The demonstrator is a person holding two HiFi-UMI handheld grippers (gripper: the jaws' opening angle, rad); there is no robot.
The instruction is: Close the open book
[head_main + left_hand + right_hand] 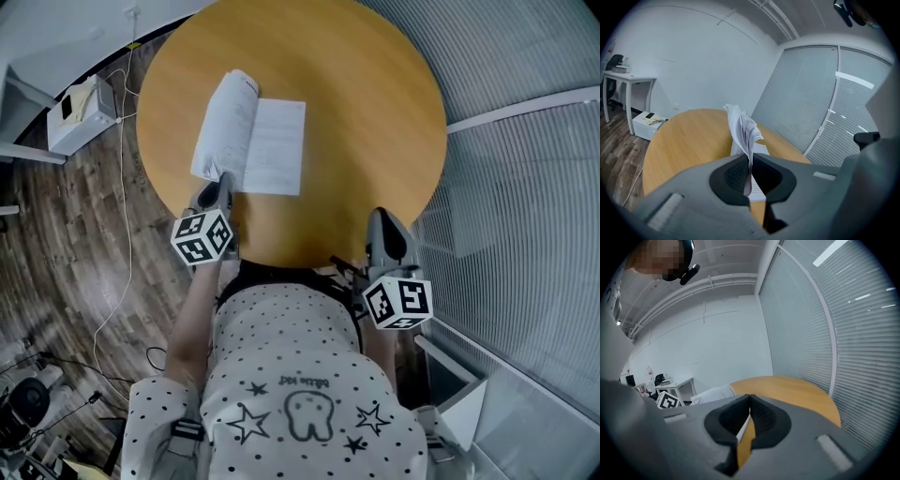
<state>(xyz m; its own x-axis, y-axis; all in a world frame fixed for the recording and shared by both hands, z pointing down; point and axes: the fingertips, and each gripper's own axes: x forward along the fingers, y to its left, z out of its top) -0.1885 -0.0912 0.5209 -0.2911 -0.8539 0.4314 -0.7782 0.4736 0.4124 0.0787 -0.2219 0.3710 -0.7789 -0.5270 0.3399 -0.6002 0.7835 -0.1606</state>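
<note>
While your left gripper (pixel 223 180) sits at the near left corner of the open book (pixel 272 150), its jaws are clamped on a sheaf of lifted pages (pixel 225 122); the left gripper view shows the paper pinched between the pads and rising upright, fanned at the top. The book lies left of centre on the round wooden surface (pixel 366 103), directly ahead of those jaws.

The relation that matters is this: the spine runs away from you, from the near edge toward the far side, and the held pages stand on its left. The flat right-hand page (pixel 279 142) lies just across the spine to the right. So the closing move looks like a swing of the held sheaf rightward over the spine, down onto that page.

Your right gripper (pixel 381 217) is well apart from the book, at the near right edge of the surface. Its jaws are together with nothing between them. The left hand is plainly the nearer one, and the one already doing the work.

By count: one book, one surface, two grippers.
</note>
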